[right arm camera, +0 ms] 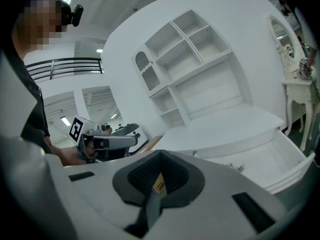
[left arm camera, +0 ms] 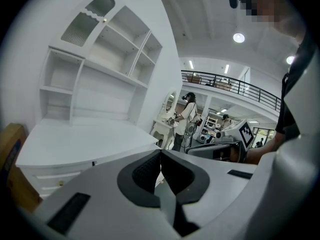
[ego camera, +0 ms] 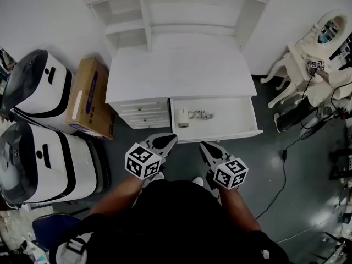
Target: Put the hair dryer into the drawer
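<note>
A white hair dryer lies in the open drawer of the white desk, at the drawer's left end, with its cord bunched beside it. Both grippers hang in front of the drawer, close to the person's body and clear of it. My left gripper is shut with nothing in it; its fingertips meet in the left gripper view. My right gripper is also shut and holds nothing. In the right gripper view that gripper points toward the desk, with the drawer to its right.
Small closed drawers sit left of the open one, under a shelf hutch. A cardboard box and two white-and-black machines stand at left. A white dressing table and floor cables are at right.
</note>
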Action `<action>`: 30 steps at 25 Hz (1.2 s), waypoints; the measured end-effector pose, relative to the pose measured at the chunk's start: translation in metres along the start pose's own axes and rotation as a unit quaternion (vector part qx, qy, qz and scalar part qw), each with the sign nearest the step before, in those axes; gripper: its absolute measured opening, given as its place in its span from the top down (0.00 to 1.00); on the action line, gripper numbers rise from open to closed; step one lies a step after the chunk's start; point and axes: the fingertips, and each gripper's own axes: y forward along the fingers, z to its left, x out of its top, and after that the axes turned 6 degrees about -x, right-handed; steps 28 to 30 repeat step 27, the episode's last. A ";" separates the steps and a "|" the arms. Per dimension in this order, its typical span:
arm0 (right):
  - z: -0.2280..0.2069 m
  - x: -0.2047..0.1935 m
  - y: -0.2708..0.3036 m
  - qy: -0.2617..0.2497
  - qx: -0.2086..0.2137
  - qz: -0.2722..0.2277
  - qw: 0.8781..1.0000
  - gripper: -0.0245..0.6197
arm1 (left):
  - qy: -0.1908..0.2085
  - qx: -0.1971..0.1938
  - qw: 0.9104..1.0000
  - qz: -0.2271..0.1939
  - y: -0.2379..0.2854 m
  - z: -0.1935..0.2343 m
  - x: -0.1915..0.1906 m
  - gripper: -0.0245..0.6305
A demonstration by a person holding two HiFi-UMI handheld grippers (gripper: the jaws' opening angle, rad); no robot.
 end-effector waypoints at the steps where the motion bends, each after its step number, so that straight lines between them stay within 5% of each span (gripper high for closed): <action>1: 0.000 0.001 0.000 -0.003 0.000 0.000 1.000 0.92 | 0.000 0.000 1.000 0.000 0.000 0.000 0.001 0.95; 30: 0.004 -0.001 -0.003 -0.012 -0.004 -0.002 1.000 0.92 | 0.004 -0.005 1.000 -0.003 -0.003 -0.005 0.002 0.95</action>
